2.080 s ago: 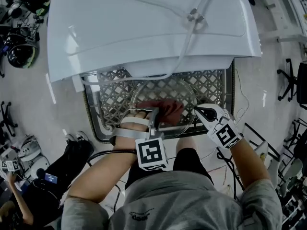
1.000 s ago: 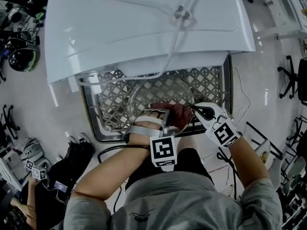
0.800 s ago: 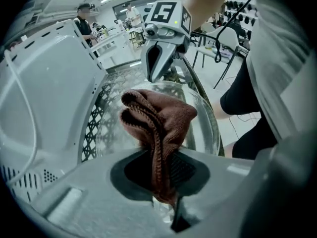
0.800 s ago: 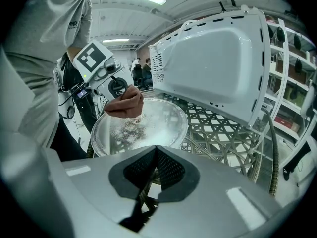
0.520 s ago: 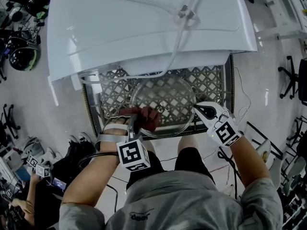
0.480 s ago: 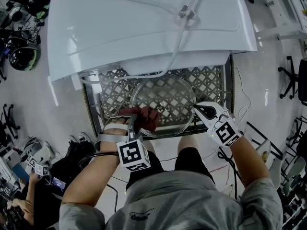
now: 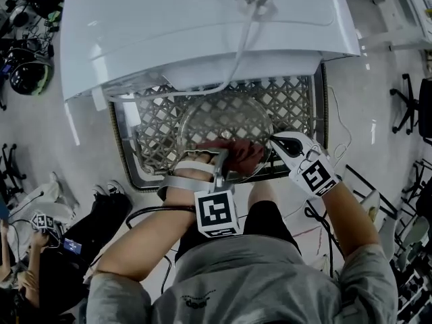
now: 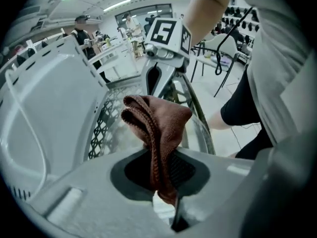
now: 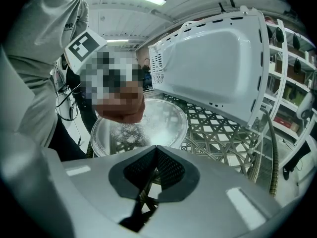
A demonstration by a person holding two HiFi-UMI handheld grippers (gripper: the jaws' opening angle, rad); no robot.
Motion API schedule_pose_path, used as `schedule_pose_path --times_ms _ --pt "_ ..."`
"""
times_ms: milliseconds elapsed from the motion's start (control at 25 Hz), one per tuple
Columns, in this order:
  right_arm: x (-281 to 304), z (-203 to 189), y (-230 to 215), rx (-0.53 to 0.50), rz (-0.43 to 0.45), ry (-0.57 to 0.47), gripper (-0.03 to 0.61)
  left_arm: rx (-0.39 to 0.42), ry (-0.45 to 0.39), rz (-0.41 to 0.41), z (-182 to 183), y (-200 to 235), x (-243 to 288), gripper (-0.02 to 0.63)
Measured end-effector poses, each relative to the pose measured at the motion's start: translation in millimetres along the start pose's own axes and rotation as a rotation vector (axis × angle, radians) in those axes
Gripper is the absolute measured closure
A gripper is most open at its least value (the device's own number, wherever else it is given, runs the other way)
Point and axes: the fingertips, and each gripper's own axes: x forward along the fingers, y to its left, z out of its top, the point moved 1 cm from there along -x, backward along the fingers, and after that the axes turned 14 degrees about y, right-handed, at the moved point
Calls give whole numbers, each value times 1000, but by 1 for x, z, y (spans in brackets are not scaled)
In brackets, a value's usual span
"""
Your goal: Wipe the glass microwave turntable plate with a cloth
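White boxy microwave oven (image 7: 202, 25) fills the top of the head view; it stands on the far part of the table.

Dark metal lattice table (image 7: 297, 110) in front of the oven, with an open diamond pattern and pale floor showing through it.

Round clear glass turntable plate (image 7: 216, 120) lies flat on the lattice, near the table's front edge and just in front of the oven. The glass looks speckled or smeared near the middle in the right gripper view.

Right gripper (image 7: 275, 140) comes in from the plate's right side. Its jaws are drawn almost fully together, pinching the plate's thin rim at their tips.

Left gripper (image 8: 161, 180) sits over the plate's near edge, with the marker cube toward the person. Its jaws are closed down tight on the cloth, leaving only the fabric's thickness between them.

Reddish-brown folded terry cloth (image 8: 158, 123) bunches out past the left jaw tips. In the head view it rests on the near part of the glass, just left of the right gripper's tip.
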Motion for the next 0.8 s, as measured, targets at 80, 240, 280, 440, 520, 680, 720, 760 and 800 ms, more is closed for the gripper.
schedule_pose_path --times_ms 80,240,280,440,520,680,720,760,800 --pt "0 -1 1 -3 1 0 568 38 -44 -14 33 -8 -2 552" --pt "-1 0 1 -14 8 4 568 117 -68 -36 83 -28 5 552" --pt "-1 0 1 -15 9 5 568 128 -66 -37 91 -32 10 552" --pt "0 0 1 -20 5 2 568 122 -51 -44 105 -40 26 552" --pt "0 0 0 -25 2 -1 568 105 -44 -50 105 -39 28 552" --pt "1 -1 1 -35 -5 -2 568 93 -28 -58 95 -41 28 552" --pt "1 -1 2 -41 -7 -1 568 89 -22 -62 90 -42 28 552" --pt "1 -1 2 -47 -9 2 568 83 -15 -66 83 -43 27 552" --pt "1 -1 1 -53 -11 8 568 78 -6 -69 75 -43 26 552"
